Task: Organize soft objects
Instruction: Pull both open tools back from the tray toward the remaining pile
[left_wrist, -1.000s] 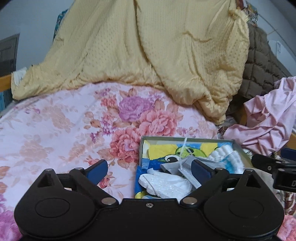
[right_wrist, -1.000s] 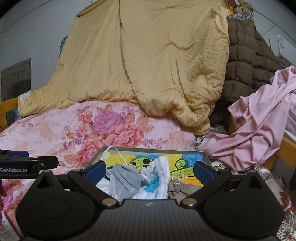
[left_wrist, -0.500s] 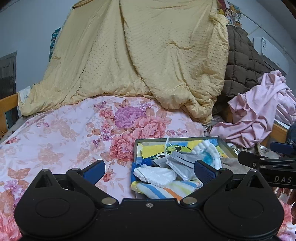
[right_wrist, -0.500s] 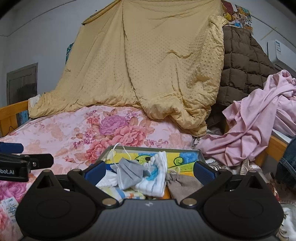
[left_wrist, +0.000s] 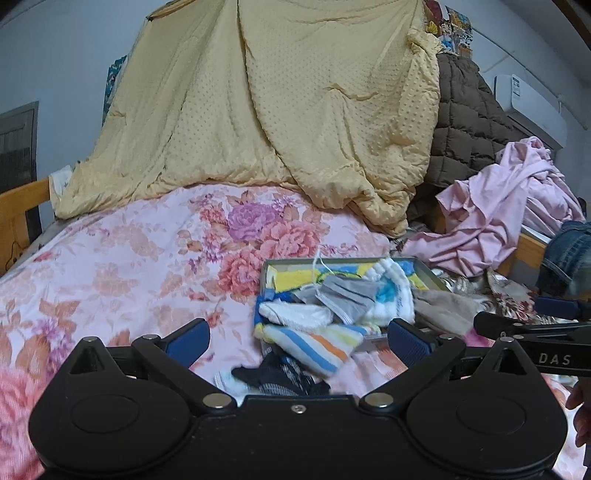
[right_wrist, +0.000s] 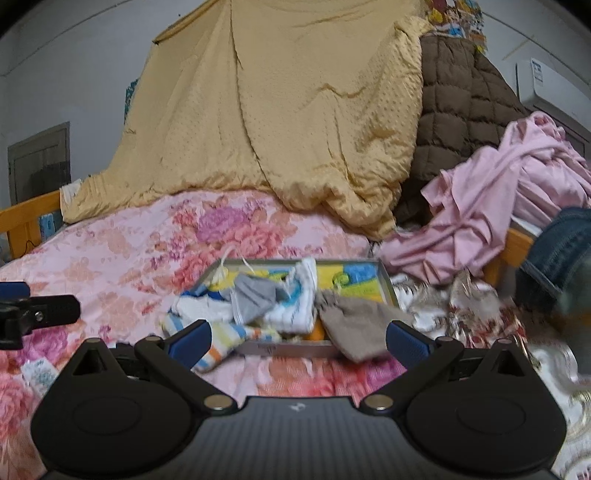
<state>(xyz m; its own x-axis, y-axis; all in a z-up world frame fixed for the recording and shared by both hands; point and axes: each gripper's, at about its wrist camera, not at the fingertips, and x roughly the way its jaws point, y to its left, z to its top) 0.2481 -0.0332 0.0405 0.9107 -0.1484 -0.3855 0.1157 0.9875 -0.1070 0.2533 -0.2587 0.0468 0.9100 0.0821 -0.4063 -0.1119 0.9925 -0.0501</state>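
Jaws of the left gripper (left_wrist: 297, 341) stand fully apart and grasp nothing; between the blue pads (left_wrist: 408, 341) only loose cloth shows, none of it pressed. Jaws of the right gripper (right_wrist: 297, 341) are likewise spread wide and empty, its pads clear of the fabric below.

Just beyond both sets of fingers lies the shallow tray (right_wrist: 386, 278), a grey-rimmed box with a yellow-and-blue cartoon print on its floor, resting on the floral bedsheet (left_wrist: 122, 258). In it are heaped the soft objects: a grey face mask (left_wrist: 345, 295) with white ear loops, a white-and-blue terry cloth (left_wrist: 397, 291), and a white sock (left_wrist: 291, 314). A striped towel (left_wrist: 314, 343) spills over the near rim, and a beige pouch (right_wrist: 354, 325) overhangs the near right corner. A dark sock (left_wrist: 280, 373) lies outside the tray on the sheet, close under the left gripper.

Farther back rise a yellow quilt (left_wrist: 280, 110), a brown quilted coat (left_wrist: 465, 129) and a heap of pink fabric (left_wrist: 491, 214).

Step in hand, by judgement: neither gripper committed to an item, both poised before the tray. The next move would call for choosing one piece, probably the stray dark sock or the overhanging towel, lowering the open jaws astride a raised fold, and closing on that layer alone.
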